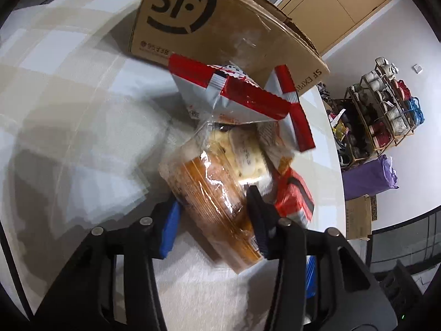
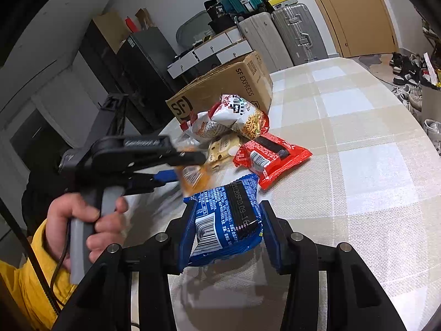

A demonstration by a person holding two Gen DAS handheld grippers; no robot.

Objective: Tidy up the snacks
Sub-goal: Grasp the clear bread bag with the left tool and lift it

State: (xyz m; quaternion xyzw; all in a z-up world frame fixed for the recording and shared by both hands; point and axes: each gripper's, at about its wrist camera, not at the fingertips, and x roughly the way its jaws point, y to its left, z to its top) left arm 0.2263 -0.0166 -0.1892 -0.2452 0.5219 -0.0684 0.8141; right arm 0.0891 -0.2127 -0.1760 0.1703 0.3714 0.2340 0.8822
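Holding snacks in both grippers, the person works above the table (image 2: 358, 143). The left gripper (image 1: 213, 215) squeezes an orange packet (image 1: 212, 193); the right gripper (image 2: 224, 229) squeezes a blue packet (image 2: 226, 220). Best carry both gently toward the cardboard box (image 2: 237, 82), not crushing them.

The table (image 2: 358, 143) carries a beige-and-white checked cloth. Behind it, 2 upright suitcases (image 2: 281, 38) stand beside a tan wooden door (image 2: 355, 13). White drawer units (image 2: 209, 52) and dark cabinets (image 2: 132, 63) line the grey wall. A shoe rack (image 1: 386, 104) stands against a white wall.
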